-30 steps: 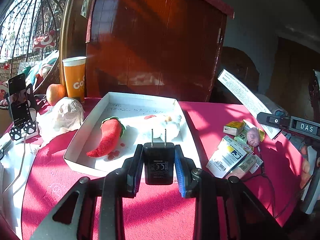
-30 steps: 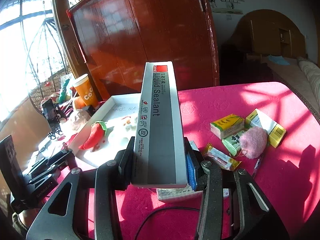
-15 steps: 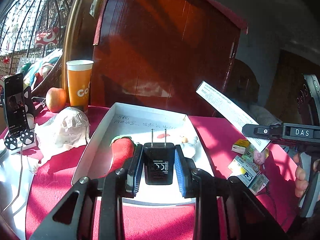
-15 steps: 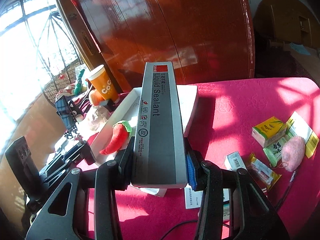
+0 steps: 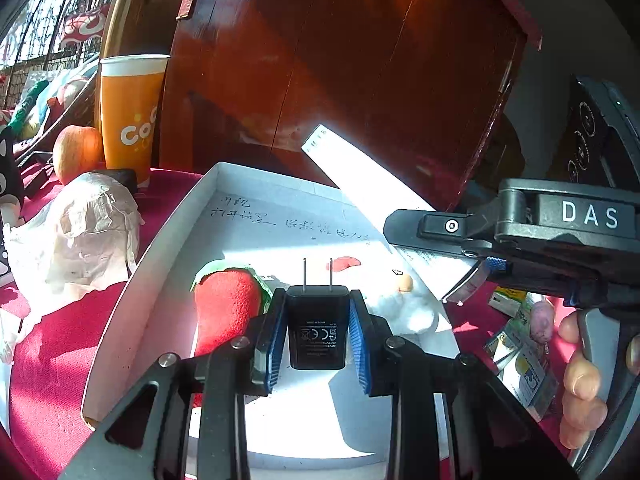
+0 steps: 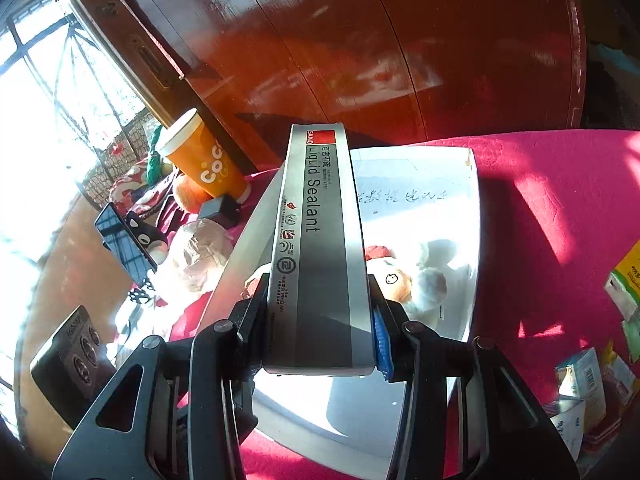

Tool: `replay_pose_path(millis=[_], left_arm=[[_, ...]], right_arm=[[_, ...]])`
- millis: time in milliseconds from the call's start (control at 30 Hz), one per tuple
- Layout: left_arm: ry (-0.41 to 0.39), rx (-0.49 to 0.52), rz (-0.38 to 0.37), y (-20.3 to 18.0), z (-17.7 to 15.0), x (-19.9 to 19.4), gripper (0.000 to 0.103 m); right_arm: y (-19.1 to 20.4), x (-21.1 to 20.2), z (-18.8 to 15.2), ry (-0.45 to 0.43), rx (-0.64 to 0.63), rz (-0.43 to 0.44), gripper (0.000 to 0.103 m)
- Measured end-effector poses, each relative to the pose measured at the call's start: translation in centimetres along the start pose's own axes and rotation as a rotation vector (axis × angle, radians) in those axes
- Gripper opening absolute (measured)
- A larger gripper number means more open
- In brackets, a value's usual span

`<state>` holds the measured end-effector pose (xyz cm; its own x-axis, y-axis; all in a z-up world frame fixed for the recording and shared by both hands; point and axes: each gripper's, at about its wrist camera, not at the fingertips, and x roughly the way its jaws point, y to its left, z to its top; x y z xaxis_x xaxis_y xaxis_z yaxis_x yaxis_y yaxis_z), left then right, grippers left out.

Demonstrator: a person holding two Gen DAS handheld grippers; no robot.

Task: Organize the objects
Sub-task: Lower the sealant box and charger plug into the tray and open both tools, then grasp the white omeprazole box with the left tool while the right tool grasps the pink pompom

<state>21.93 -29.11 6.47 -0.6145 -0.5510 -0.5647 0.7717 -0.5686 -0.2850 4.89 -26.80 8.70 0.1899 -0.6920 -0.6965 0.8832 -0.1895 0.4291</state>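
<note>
Moved: both grippers now over white tray (image 5: 168, 240), closer than before.
Left gripper (image 5: 318, 330): clamps black charger (image 5: 318, 326), prongs at 12 o'clock.
Right gripper (image 6: 320, 320): clamps Liquid Sealant box (image 6: 318, 248), projecting toward 12 o'clock.

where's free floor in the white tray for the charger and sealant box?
Bare floor: tray far end by the handwriting, and the near end behind the charger. Middle is crowded: red plush, white plush.

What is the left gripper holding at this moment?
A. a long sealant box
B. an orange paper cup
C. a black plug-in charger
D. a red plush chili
C: the left gripper is shut on the black plug-in charger, prongs pointing up, over the white tray; the sealant box is in the right gripper.
</note>
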Motion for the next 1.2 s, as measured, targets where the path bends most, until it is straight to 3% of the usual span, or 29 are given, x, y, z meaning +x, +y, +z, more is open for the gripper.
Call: replay_pose_path(millis=[167,233,267,333,400,467,600,800,1000,1100,1200], left_arm=[[-0.033,-0.016,0.071,0.4,0.1,-0.7,0.034],[-0.068,-0.037,0.090,1.0,0.1,-1.3,0.066],[-0.092,-0.047,0.102,1.3,0.2,-1.7,0.101],[-0.166,-0.069,0.135,1.7,0.2,-3.1,0.103],[-0.199,-0.095,0.171,2.1,0.3,-4.1,0.103],[-0.221,-0.119,0.180,2.3,0.4,-5.0,0.103],[-0.237,-0.117,0.173,1.6,0.4,-6.3,0.103],[-0.194,-0.010,0.147,-1.8,-0.2,-7.1,0.103],[-0.121,0.111,0.012,-6.8,-1.6,-5.6,0.103],[-0.060,0.189,-0.068,-9.9,-2.9,-4.5,0.103],[-0.012,0.306,-0.093,-13.2,-4.0,-3.2,0.103]], right_arm=[[0.1,2.5,0.9,-0.022,0.009,-0.029,0.044],[0.3,2.6,0.8,-0.036,-0.002,-0.067,0.068],[0.5,2.5,0.7,-0.051,-0.015,-0.085,0.090],[0.7,1.4,0.3,-0.096,-0.055,-0.115,0.096],[0.9,0.1,0.0,-0.135,-0.078,-0.136,0.102],[1.0,-1.7,-0.5,-0.180,-0.083,-0.136,0.102],[1.0,-4.8,-1.4,-0.226,-0.091,-0.116,0.102],[-1.3,-10.5,-3.0,-0.281,-0.080,-0.062,0.102],[-11.5,-18.7,-4.1,-0.404,0.077,-0.172,0.102],[-18.1,-21.2,-5.2,-0.411,0.200,-0.280,0.102],[-23.8,-22.5,-7.1,-0.390,0.313,-0.329,0.102]])
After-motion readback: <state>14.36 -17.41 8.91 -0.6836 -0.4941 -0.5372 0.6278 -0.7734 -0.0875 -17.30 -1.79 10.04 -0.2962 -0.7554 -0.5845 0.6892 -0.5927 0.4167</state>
